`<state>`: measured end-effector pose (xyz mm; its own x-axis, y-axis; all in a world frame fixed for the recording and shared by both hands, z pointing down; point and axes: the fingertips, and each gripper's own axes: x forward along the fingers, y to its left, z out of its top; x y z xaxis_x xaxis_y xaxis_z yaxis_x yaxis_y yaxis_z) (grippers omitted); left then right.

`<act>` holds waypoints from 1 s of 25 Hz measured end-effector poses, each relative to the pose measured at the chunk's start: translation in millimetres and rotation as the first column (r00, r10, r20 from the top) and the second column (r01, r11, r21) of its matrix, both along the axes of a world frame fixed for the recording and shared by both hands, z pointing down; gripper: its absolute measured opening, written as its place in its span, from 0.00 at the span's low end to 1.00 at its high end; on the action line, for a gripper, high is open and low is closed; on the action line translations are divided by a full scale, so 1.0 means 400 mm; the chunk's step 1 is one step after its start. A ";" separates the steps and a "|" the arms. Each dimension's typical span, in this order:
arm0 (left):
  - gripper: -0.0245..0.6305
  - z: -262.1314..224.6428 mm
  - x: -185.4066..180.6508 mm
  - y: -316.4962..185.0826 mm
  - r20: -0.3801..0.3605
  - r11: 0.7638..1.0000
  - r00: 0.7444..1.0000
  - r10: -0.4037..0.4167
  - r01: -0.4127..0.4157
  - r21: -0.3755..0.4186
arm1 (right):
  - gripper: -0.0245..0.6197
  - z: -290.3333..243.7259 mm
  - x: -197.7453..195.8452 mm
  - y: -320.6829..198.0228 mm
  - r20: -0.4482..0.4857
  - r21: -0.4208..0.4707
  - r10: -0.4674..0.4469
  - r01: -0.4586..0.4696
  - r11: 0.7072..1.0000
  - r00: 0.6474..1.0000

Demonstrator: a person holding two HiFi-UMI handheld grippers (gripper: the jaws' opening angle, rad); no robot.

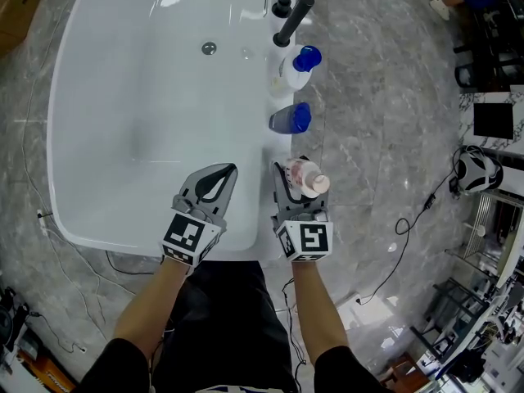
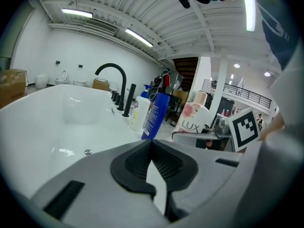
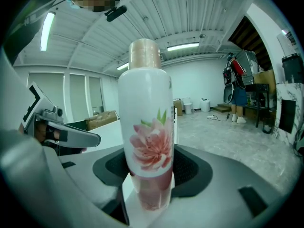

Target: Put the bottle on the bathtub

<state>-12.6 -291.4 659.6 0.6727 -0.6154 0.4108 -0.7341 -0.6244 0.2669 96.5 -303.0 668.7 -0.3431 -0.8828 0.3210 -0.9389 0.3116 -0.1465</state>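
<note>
My right gripper is shut on a white bottle with a pink flower print and a beige cap. It holds the bottle upright beside the right rim of the white bathtub, near its front corner. In the right gripper view the bottle stands between both pads of that gripper. Whether its base touches the rim is hidden. My left gripper is shut and empty, over the tub's front part. Its tips meet, and the held bottle shows to their right.
A blue bottle and a white bottle with a blue cap stand on the tub's right rim, beyond the held bottle. Black faucet fittings rise behind them. Grey marble floor lies to the right, with a black cable on it.
</note>
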 end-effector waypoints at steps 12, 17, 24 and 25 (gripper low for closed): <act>0.05 -0.084 -0.003 0.034 0.008 1.000 1.000 0.007 -0.007 -0.013 | 0.43 0.012 -0.017 0.015 -0.007 -0.111 -0.042 0.041 0.993 0.999; 0.05 -0.146 -0.013 0.062 0.003 1.000 1.000 -0.013 0.013 -0.015 | 0.43 -0.034 -0.005 0.057 -0.022 -0.133 -0.041 0.038 0.990 0.999; 0.05 -0.278 -0.017 0.132 -0.015 1.000 1.000 -0.017 0.017 0.002 | 0.43 -0.160 0.030 0.141 -0.025 -0.118 -0.031 0.028 0.993 0.999; 0.05 -0.297 -0.017 0.146 -0.014 1.000 1.000 -0.018 0.018 0.007 | 0.43 -0.184 0.033 0.155 -0.025 -0.110 -0.035 0.032 0.993 0.999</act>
